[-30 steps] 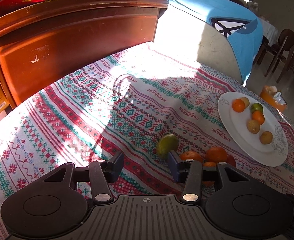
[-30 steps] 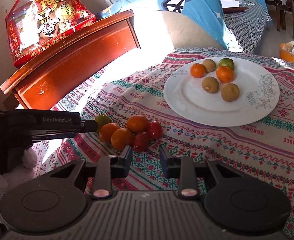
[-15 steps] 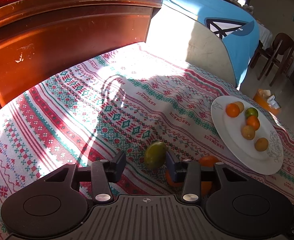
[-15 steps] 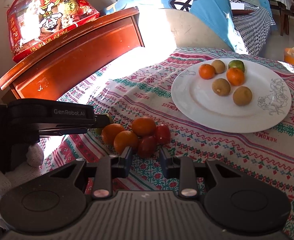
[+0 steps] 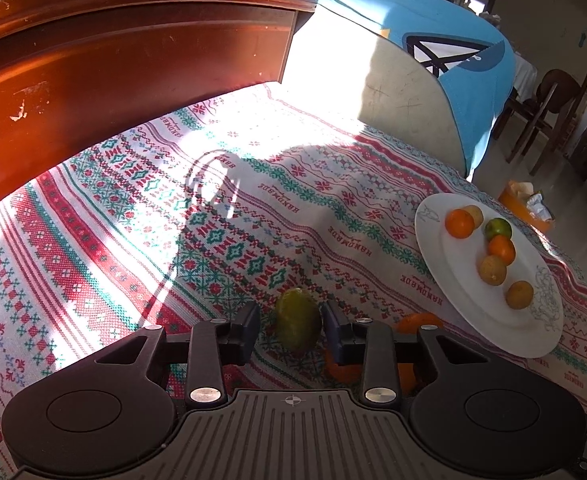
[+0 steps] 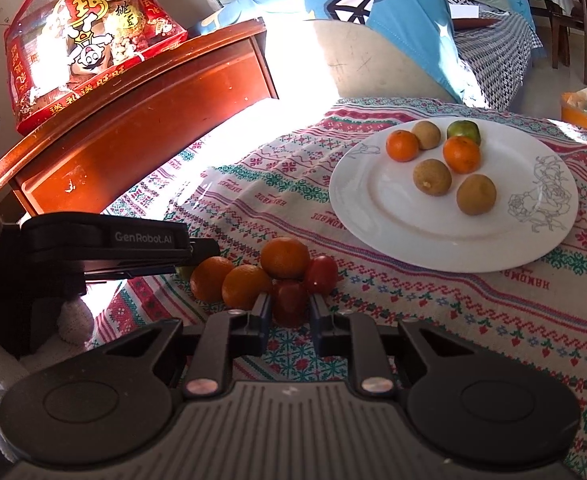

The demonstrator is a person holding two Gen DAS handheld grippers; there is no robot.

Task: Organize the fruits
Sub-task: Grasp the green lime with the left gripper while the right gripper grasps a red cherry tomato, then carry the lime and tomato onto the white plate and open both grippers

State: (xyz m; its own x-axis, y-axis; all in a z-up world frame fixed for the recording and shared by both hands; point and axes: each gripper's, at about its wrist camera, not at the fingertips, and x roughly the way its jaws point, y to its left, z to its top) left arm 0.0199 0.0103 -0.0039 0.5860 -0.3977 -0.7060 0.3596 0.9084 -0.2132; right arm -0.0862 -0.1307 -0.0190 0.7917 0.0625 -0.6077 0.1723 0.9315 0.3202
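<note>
Six fruits already sit on the white plate (image 6: 433, 236) at the right of the right wrist view — two oranges, a green citrus and three brownish ones — so the sorting looks roughly half done, judging by what lies loose. Left over is a small heap on the patterned surface (image 5: 93, 240) at lower centre: three oranges, two red tomato-like fruits and one greenish fruit.

In the left wrist view the left claw (image 5: 290, 330) is spread, with the greenish fruit (image 5: 297, 319) standing between its fingers; a narrow gap shows on the left side, and the right finger is just beside it, contact unclear. The fruit rests on the cloth, not lifted.

In the right wrist view the right claw (image 6: 290, 318) is also spread, straddling the dark red fruit (image 6: 290, 302) at the near edge of the heap — neither finger clearly presses it. The oranges (image 6: 285, 258) lie just behind, touching one another.
</note>
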